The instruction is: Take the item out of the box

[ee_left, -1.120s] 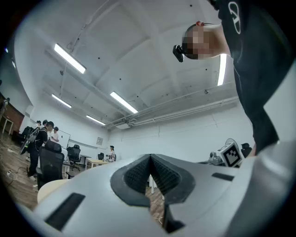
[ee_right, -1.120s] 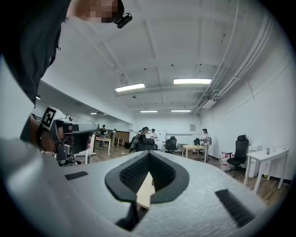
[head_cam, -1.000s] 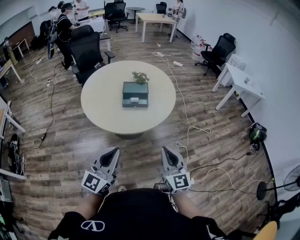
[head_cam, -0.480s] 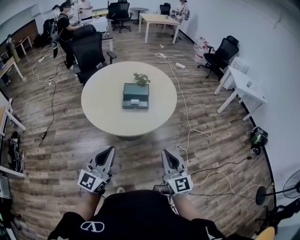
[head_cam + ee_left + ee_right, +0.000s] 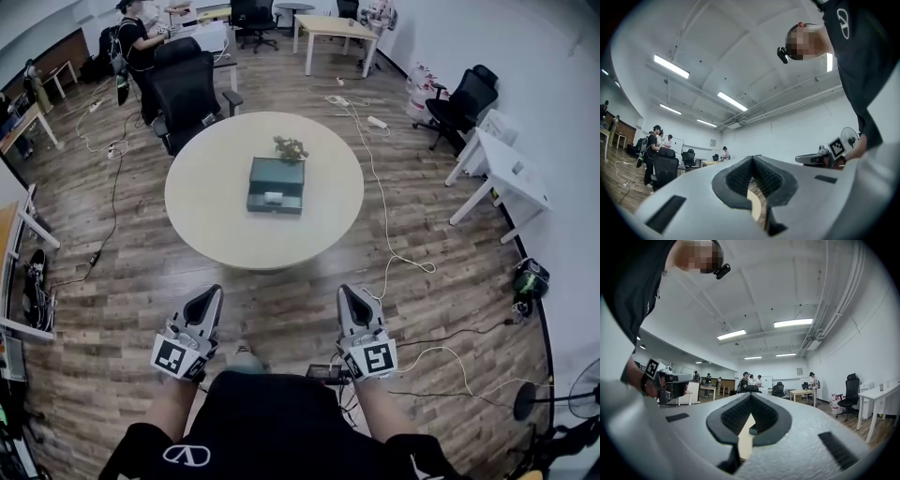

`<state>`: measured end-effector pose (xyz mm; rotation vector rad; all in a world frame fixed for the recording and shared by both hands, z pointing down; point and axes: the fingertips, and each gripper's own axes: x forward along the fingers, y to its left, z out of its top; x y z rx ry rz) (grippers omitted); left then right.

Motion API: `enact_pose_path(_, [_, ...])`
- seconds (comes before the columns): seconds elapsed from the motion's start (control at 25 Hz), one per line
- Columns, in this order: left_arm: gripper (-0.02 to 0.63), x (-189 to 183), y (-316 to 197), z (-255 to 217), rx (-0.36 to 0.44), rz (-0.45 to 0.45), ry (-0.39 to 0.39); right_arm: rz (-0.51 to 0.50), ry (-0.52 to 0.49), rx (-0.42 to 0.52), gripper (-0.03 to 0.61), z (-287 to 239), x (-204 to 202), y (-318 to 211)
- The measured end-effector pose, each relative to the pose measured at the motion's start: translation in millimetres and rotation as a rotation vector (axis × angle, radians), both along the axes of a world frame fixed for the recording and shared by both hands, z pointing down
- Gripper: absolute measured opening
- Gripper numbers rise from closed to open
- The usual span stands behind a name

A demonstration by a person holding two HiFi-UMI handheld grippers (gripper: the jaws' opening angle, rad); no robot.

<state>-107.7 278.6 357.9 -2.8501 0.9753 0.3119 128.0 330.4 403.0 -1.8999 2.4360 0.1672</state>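
**Both grippers closed and empty, box untouched on far table**

Head view:
- 1 round table (image 5: 211,211) stands mid-room on a wood floor.
- On it sits 1 dark green box (image 5: 276,172), roughly central.
- 1 small white item (image 5: 273,198) lies in the box's near, open part.
- 1 small plant (image 5: 291,147) sits just beside the box's far edge.
- There are 2 grippers, low and near, close to the person's body and well apart from the table.
- The left gripper (image 5: 210,298) and right gripper (image 5: 351,296) each carry 1 marker cube, and each has its jaws pressed together with nothing between.
- 1 black office chair (image 5: 187,89) stands just past the table's far-left side.
- 1 second black chair (image 5: 464,98) stands at the far right.
- 1 white desk (image 5: 511,173) stands right of the table.
- 1 cable (image 5: 380,202) runs along the floor on the table's right.
- 1 person (image 5: 136,37) stands far left.

Left gripper view:
- The left gripper (image 5: 752,161) has its jaws meeting at the tips, ribbed pads bare, nothing gripped.
- A sliver of the pale table top shows through the gap behind the tips.
- The right gripper (image 5: 801,159) is at the right with its marker cube.

Right gripper view:
- The right gripper (image 5: 750,399) has its jaws closed tip to tip and holds nothing.
- The gap shows the pale table top with 1 small dark block on it, too small to name.
- The left gripper (image 5: 686,378) is at the left.
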Motion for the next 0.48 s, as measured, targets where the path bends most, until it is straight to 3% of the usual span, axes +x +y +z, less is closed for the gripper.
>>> enact_pose_path(0.24, [0.005, 9.4, -68.4, 12.0, -0.033, -0.007, -0.005, -0.025, -0.01, -0.02, 0.006, 10.2, 2.2, -60.3])
enact_pose_path(0.48, [0.005, 28.6, -183.5, 48.6, -0.065, 0.055, -0.011, -0.03, 0.06, -0.019, 0.006, 21.9, -3.1, -168.7])
